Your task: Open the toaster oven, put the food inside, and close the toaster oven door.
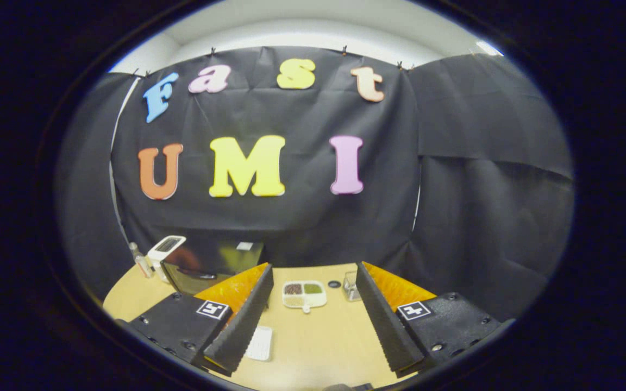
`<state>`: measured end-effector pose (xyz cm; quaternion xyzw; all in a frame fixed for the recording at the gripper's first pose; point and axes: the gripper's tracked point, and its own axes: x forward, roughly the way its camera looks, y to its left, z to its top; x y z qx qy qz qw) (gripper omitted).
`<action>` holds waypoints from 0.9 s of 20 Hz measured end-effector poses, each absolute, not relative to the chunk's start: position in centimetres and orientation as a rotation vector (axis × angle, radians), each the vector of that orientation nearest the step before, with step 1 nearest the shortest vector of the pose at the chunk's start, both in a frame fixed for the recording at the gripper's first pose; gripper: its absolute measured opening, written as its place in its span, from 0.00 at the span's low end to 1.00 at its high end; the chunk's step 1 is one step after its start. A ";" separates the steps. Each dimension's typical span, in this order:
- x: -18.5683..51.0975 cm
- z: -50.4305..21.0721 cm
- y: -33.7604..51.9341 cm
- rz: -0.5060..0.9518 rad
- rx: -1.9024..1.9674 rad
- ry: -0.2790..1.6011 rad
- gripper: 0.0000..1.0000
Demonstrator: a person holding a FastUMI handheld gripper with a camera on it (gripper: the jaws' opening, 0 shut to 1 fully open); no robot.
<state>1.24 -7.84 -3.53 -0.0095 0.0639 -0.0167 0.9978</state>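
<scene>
The dark toaster oven (212,266) stands on the wooden table (318,342) at the back left, partly behind my left finger (242,320); its glass door with a dark handle looks shut. A white divided tray of food (305,295) lies beyond the fingers, roughly midway between them. My gripper (313,277) hangs above the table, open wide, with nothing between its fingers.
A white device (165,248) and a small clear bottle (140,260) stand left of the oven. A small glass jar (351,286) and a dark round lid (335,284) sit right of the tray. A white flat pad (260,343) lies near my left finger.
</scene>
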 end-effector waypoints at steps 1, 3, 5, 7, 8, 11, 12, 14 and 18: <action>0.9 -1.7 -8.7 -0.026 -0.019 0.082 0.98; -0.2 0.3 -10.2 -0.013 -0.036 0.019 0.99; -0.8 1.4 -11.3 -0.004 -0.078 -0.034 0.99; -1.3 1.4 -11.3 0.026 -0.101 -0.048 0.99; -1.5 1.2 -11.0 0.054 -0.086 -0.041 0.99; -1.3 -0.2 -10.2 0.144 -0.034 -0.009 0.99; -1.3 -0.8 -10.3 0.158 -0.030 -0.005 0.99; -1.3 -1.0 -10.8 0.172 -0.008 -0.002 0.99; -1.3 -1.9 -12.1 0.161 0.015 0.016 0.99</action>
